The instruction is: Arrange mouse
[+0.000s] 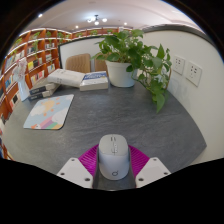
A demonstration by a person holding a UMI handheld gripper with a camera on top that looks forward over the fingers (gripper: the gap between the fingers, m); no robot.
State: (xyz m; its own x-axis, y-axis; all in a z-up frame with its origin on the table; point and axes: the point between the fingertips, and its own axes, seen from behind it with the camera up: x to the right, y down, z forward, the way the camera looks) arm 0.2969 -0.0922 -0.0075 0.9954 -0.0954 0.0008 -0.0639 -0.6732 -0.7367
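Observation:
A light grey computer mouse point(113, 157) sits between my gripper's point(113, 163) two fingers, its scroll wheel pointing away from me. The magenta pads point(90, 158) press on both its sides. The mouse is held low over the grey table point(120, 115), near its front edge. A pastel mouse pad point(49, 111) lies flat on the table, ahead and to the left of the fingers.
A potted green plant point(133, 57) in a white pot stands at the back of the table. Books point(81, 78) lie at the back left. Bookshelves point(35, 55) line the left wall. Wall sockets point(188, 69) sit at the right.

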